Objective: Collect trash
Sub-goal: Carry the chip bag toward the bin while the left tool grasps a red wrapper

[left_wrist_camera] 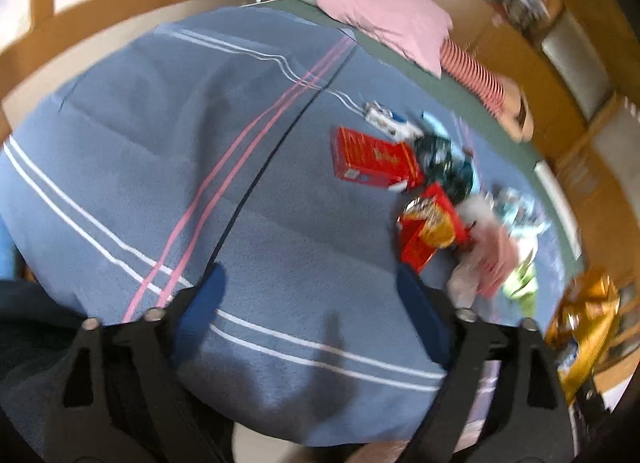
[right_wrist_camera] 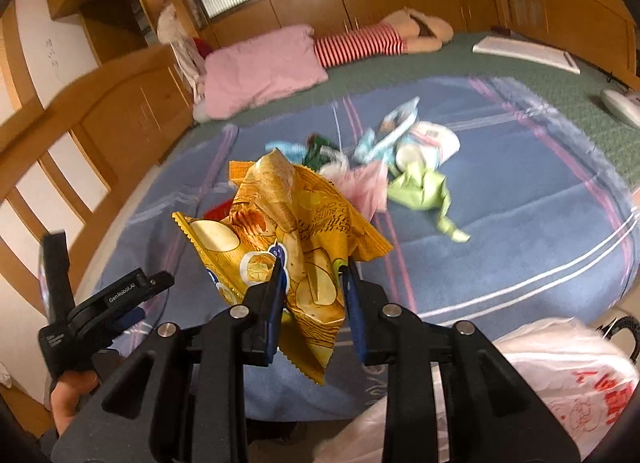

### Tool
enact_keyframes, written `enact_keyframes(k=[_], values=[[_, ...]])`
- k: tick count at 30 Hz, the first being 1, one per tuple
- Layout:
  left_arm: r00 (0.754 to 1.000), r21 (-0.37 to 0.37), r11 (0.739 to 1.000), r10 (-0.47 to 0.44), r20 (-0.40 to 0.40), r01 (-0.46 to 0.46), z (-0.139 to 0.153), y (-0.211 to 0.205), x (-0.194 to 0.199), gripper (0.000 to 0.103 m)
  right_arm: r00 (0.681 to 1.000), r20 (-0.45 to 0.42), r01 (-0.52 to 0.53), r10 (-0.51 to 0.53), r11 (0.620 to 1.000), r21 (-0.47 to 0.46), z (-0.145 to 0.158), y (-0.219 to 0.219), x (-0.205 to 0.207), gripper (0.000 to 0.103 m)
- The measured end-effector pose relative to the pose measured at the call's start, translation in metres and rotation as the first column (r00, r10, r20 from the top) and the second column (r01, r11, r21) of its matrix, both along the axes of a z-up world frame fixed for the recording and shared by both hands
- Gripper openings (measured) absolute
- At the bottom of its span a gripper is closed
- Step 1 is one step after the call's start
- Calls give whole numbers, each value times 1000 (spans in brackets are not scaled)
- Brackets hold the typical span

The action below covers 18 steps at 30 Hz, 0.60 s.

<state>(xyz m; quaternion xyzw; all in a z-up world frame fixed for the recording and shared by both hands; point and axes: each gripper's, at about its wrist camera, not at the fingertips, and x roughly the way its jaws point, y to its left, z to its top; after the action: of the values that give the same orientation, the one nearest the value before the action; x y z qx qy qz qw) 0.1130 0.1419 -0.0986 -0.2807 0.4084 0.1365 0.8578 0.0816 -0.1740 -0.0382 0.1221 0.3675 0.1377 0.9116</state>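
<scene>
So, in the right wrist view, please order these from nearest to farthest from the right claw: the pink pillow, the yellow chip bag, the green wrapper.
1. Yellow chip bag: pinched in the right claw itself.
2. Green wrapper: ahead and to the right, on the blue blanket.
3. Pink pillow: far back, to the left, at the head of the bed.

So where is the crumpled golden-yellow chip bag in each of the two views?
Left wrist: the crumpled golden-yellow chip bag is at the far right edge, low.
Right wrist: centre, held by the right gripper.
Shared landmark: the pink pillow.
</scene>
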Motion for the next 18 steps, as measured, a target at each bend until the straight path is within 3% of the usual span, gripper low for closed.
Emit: enact_keyframes(k=[3,5,7,9,11,12,15,16,18], values=[[1000,-51,999,2,-6,-2,-2,3,8,71,999,37,18,-19,1000,14,12,-20,-8,29],[1000,-33,999,-23,-9,23,2,-5,24,68,998,50,39,-40,999,14,17,-35,-14,29],[998,34,997,-66,5,65,11,-20,45,70,996,54,65,-65,998,12,19,-49,-19,29],[988,110,982,-153,9,151,16,-40,72,83,995,48,89,-89,996,7,18,-63,-23,29],[970,197,952,-241,11,234,16,-60,95,88,992,39,118,-117,993,-4,17,-76,-26,29],[954,246,924,-298,-13,292,9,-72,109,89,991,35,129,-128,992,-8,15,-81,-27,29],[903,218,876,-416,-106,429,-15,-89,134,90,987,19,162,-161,987,-22,11,-97,-29,29],[893,195,873,-426,-144,448,-24,-91,141,90,986,12,169,-169,985,-25,10,-101,-28,29],[889,168,876,-424,-175,451,-34,-88,146,79,984,3,178,-178,984,-26,8,-106,-28,29]])
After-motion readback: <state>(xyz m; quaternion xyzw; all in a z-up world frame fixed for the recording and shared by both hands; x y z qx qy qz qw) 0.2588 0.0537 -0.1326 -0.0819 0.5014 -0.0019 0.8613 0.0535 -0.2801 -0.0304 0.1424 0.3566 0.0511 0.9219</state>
